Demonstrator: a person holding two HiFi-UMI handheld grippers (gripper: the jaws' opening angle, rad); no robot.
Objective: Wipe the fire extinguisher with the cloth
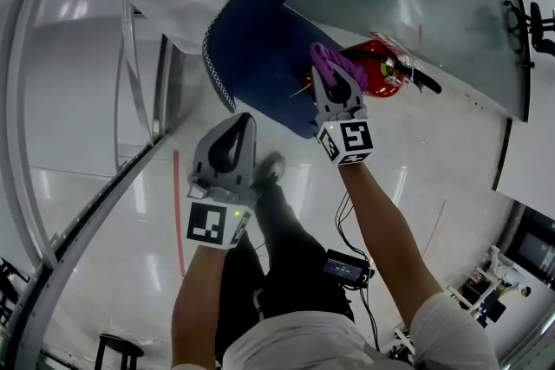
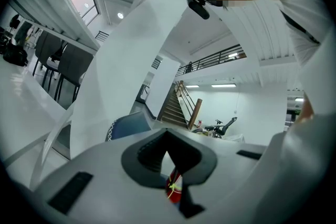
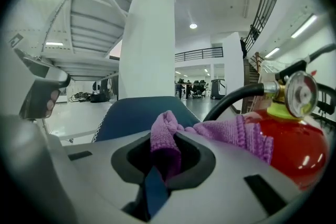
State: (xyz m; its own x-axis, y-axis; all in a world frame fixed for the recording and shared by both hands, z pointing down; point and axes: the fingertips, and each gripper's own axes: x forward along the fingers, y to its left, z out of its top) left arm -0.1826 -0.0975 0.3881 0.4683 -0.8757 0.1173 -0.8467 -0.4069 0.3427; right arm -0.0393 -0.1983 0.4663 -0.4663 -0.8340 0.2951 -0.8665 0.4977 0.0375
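Right tool [image 3: 165, 159] clamped on purple cloth [image 3: 231, 134], which lies against red fire extinguisher [image 3: 294, 149] at edge of blue mat [image 1: 251, 39]. Left tool [image 1: 241, 124] closed, empty, apart. Wiping appears in hand; next likely calls for stroke along body.

Left tongs [image 2: 168, 139] together, red fire extinguisher [image 2: 174, 189] beyond their gap.

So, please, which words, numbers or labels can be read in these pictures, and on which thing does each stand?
None can be read.
Pressure gauge on the fire extinguisher: dial marks too blurred.
Marker cubes: square patterns only, no letters.
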